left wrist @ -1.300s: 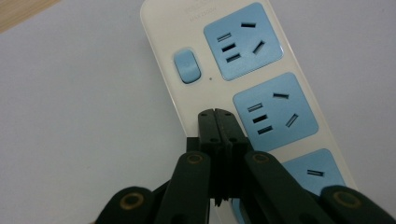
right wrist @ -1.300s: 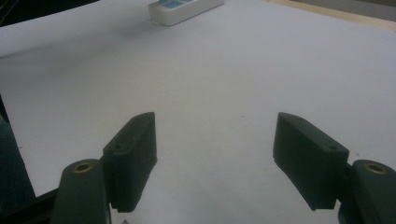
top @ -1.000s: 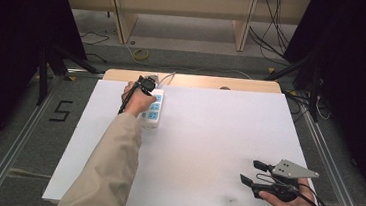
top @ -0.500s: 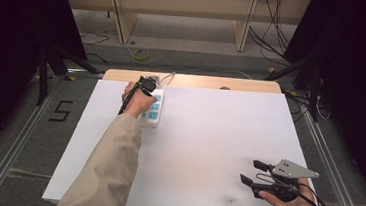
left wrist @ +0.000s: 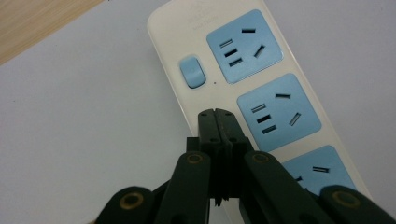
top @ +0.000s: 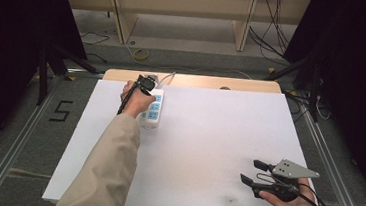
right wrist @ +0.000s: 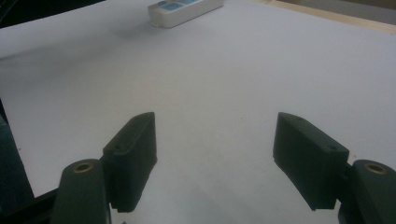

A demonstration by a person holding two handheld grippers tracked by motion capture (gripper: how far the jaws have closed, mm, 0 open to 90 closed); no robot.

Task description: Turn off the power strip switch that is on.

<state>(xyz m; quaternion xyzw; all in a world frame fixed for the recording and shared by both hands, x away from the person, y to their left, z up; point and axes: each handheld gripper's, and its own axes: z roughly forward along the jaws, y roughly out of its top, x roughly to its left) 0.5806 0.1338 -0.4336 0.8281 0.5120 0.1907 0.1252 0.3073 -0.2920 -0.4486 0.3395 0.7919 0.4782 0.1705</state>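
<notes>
A white power strip (top: 153,111) with blue sockets lies at the far left of the white table (top: 208,135). In the left gripper view the strip (left wrist: 243,70) has a blue switch (left wrist: 192,72) at its far end. My left gripper (left wrist: 219,114) is shut with nothing between its jaws. Its tips hover over the strip's left edge, just short of the switch and beside the second socket. In the high view the left gripper (top: 144,85) is held over the strip by a hand. My right gripper (top: 250,171) rests open near the front right corner, and the right gripper (right wrist: 215,135) has bare table between its jaws.
A wooden board (top: 198,80) borders the table's far edge, where the strip's cable (top: 168,75) runs off. Metal rails (top: 333,171) flank the table. Shelving and loose cables sit on the floor beyond.
</notes>
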